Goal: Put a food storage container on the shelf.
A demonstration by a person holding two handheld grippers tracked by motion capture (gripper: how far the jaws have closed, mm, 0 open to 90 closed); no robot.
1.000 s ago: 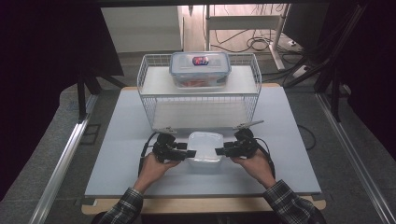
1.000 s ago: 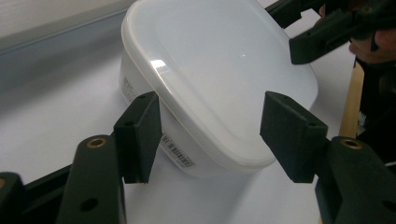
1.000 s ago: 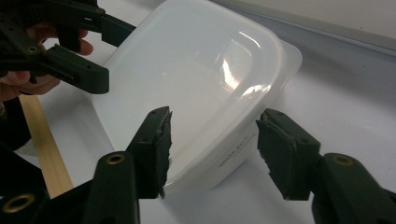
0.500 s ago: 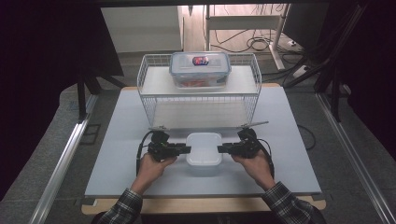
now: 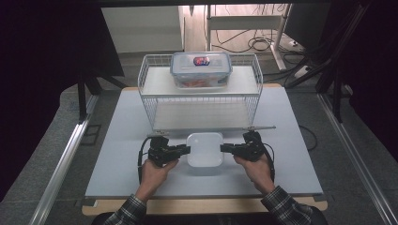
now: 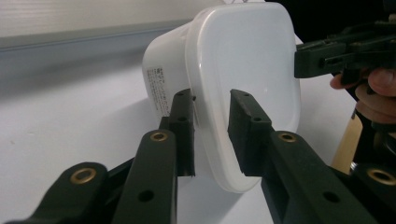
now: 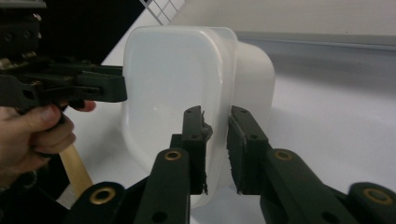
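High view puts my left gripper (image 5: 184,149) at the left edge of the white tub (image 5: 204,149) and my right gripper (image 5: 227,148) at its right edge, both pointing inward along one line across the table (image 5: 117,140). Their jaws have just been closing, with the tub's lidded rim between them on each side. In the left gripper view my two pads (image 6: 243,116) stand on either side of that rim, one on the lid face, one on the body side; they look seated on it, though a sliver of gap on the lid side leaves me unsure how hard they press. In the right gripper view the same holds: the rim sits between the jaws, which look pinched on it.

So the tub lies straight between my two hands, neither nearer than the other, near the front of the table. Its slightly longer side runs left to right, along the line of my grippers. Behind it, well apart, stands the wire rack (image 5: 150,84), with a clear box (image 5: 201,70) on its top shelf. Any lift, I judge, depends on both hands rising together and level, or the tub will tip out of one pinch.
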